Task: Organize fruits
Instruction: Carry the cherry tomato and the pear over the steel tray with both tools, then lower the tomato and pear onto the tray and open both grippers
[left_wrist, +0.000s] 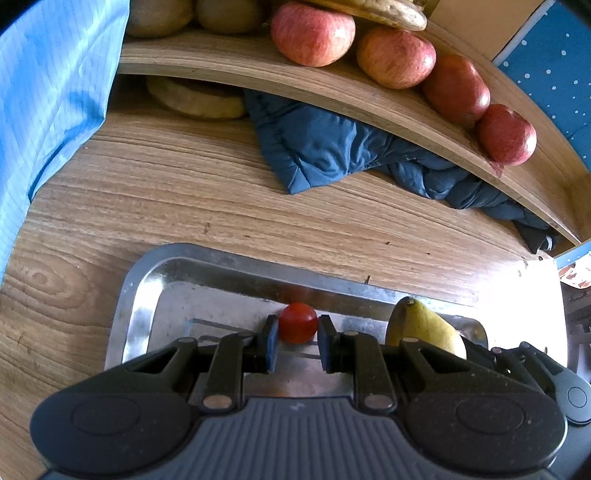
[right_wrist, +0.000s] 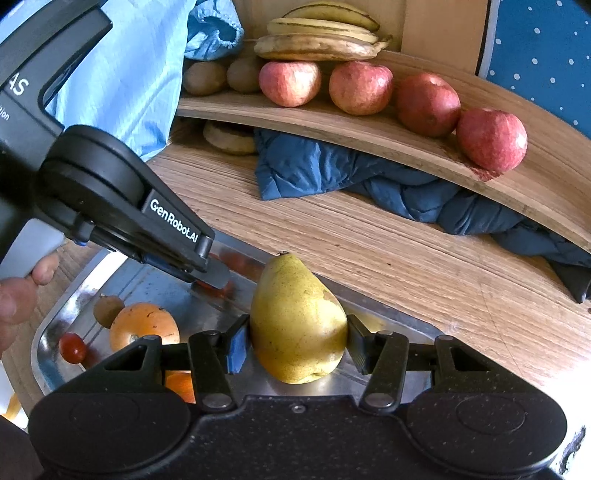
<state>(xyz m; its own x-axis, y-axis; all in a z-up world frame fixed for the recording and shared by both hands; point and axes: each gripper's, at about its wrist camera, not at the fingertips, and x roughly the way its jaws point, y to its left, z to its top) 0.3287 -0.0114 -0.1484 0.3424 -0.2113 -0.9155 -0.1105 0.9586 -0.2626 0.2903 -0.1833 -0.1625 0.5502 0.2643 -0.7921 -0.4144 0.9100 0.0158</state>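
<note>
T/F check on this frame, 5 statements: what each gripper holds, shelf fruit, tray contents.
1. The left gripper is shut on a cherry tomato. True.
2. The right gripper grips an orange. False: its pads press a yellow pear.
3. Four red apples sit in a row on the wooden shelf. True.
4. The bananas lie in the metal tray. False: they are on the shelf, behind the apples.
5. The tray holds only the pear. False: an orange and another small tomato lie there too.

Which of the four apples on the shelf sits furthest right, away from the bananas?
The apple at the right end of the shelf; the other three lie between it and the bananas.
</note>
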